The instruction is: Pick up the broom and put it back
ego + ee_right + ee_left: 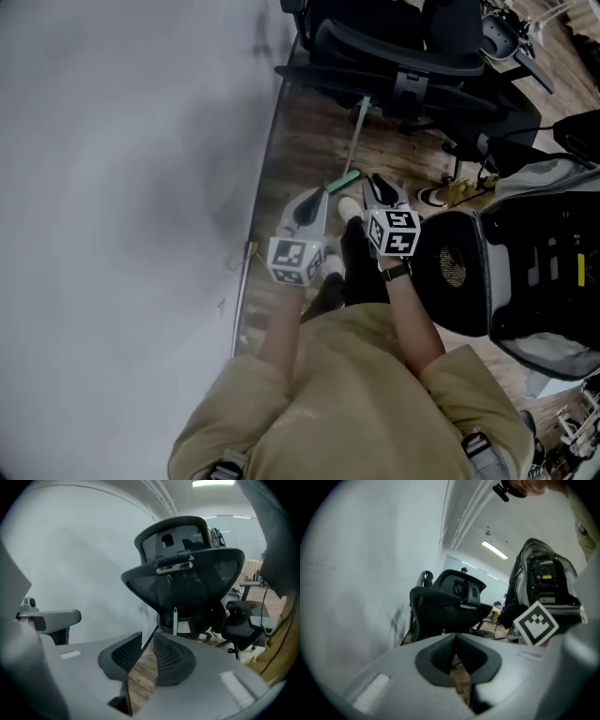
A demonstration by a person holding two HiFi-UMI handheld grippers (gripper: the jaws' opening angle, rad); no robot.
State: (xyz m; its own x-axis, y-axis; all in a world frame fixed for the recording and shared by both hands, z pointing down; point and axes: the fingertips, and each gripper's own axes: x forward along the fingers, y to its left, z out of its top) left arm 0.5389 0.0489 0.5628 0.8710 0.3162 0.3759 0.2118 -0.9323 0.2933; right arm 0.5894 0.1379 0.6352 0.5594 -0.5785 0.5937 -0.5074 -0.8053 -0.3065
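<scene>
The broom shows in the head view as a thin pale handle (359,131) running from a green head (343,181) toward the black chair; whether it leans or lies I cannot tell. In the right gripper view its pale handle (175,619) rises just beyond the jaws, in front of the chair. My right gripper (378,184) (146,640) is open a little, with only wooden floor in the gap. My left gripper (314,199) (455,637) hangs beside it, nearer the wall, pads touching and holding nothing. Both point at the broom's green end.
A white wall (122,187) fills the left side. Black office chairs (394,47) stand just beyond the broom on the wooden floor (309,131). A large black and grey bag (544,272) sits close on the right, with cables (469,187) beside it.
</scene>
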